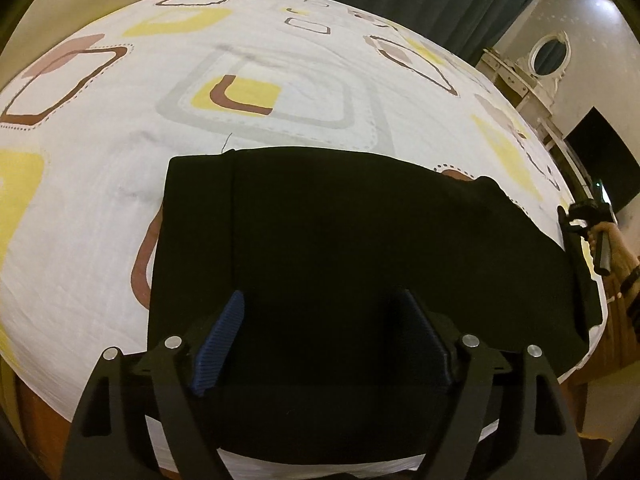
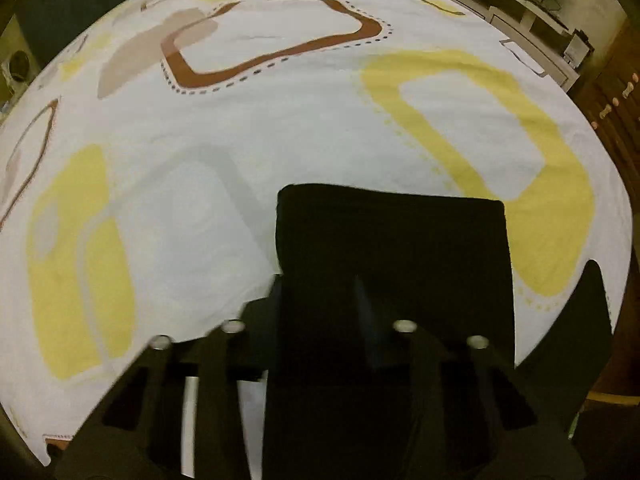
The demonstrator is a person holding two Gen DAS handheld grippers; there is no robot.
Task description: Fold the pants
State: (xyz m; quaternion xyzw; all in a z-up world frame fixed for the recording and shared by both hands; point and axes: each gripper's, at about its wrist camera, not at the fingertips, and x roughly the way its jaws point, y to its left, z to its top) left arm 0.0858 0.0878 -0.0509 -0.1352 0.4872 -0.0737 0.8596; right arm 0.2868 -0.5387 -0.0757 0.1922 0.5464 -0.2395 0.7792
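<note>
Left wrist view: the left gripper (image 1: 320,312) sits low over the black pants (image 1: 340,240), fingers (image 1: 224,332) spread wide with nothing between them, the pants lying flat on the near part of the patterned sheet (image 1: 260,60). Far right, the right gripper (image 1: 582,220) shows at the pants' edge. Right wrist view: the right gripper (image 2: 318,296) points across the pants (image 2: 392,248), but blur and dark cloth hide whether it grips.

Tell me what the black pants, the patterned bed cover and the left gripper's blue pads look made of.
Black pants: soft matte woven or knit fabric, no sheen; fibre unclear.
Bed cover: printed cotton-like cloth, fine weave and light wrinkles visible.
Blue pads on the left gripper: ribbed, likely rubber or printed plastic.
</note>
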